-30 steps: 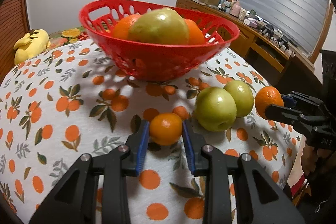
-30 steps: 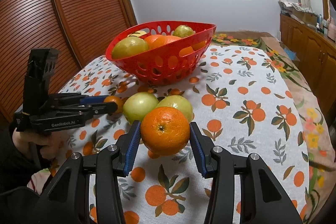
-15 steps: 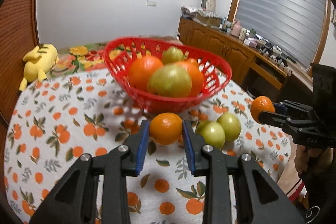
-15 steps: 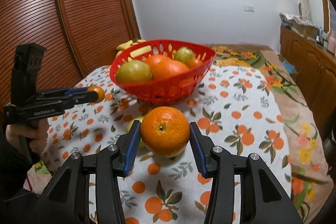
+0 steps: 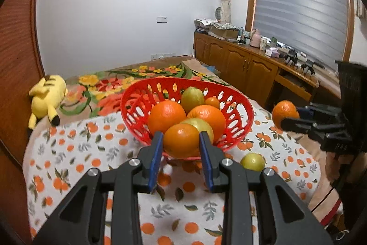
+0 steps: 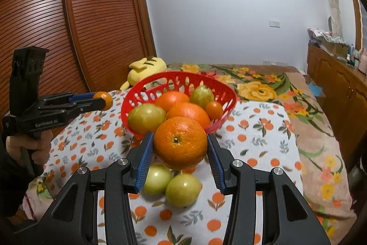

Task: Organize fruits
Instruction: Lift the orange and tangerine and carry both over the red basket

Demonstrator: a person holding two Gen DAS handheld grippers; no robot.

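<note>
Oranges clamped, one per gripper: small orange (image 5: 181, 140) between the jaws of the left gripper (image 5: 181, 148), large orange (image 6: 180, 142) between those of the right gripper (image 6: 180, 153). Both lifted clear of the patterned desk (image 6: 259, 141), near the red basket (image 5: 243, 107), presumably for dropping in. Basket already heaped with oranges and green fruit, so little free room. Two green fruits (image 6: 169, 183) left on the cloth below. Yellow plush toy (image 5: 45, 99) lying well apart on the bed behind
</note>
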